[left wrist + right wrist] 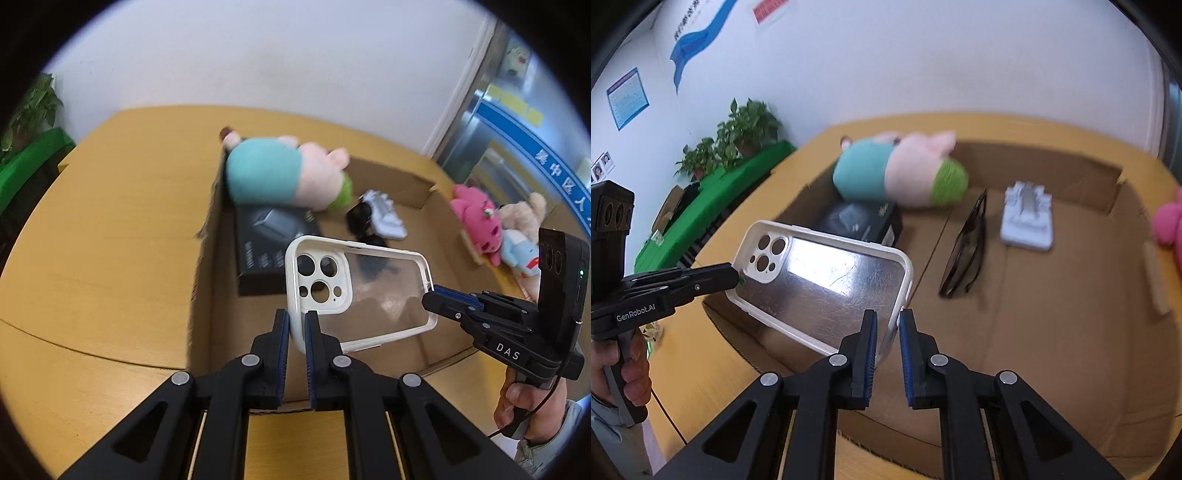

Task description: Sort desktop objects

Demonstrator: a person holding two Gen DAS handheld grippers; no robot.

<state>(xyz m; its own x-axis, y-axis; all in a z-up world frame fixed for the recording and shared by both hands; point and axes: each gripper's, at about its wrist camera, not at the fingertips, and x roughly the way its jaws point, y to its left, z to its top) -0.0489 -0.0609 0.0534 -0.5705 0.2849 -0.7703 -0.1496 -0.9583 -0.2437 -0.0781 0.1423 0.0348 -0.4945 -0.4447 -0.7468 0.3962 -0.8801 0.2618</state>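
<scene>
Clear phone case with white bumper rim (356, 291) held over the open cardboard box (214, 258), mid-frame.

Light, stiffish, probably slick on its clear back; the rim is the surest hold. The left gripper (297, 325) is clamped on the camera-cutout end, and the right gripper (888, 325) nearly closed around the opposite rim.

The near half of the cardboard box (1052, 332) floor lies bare. Farther in, the black box (864, 223), plush pig (901, 170), sunglasses (966, 254) and a pale grey object (1027, 221), possibly a stand, crowd the back.
</scene>
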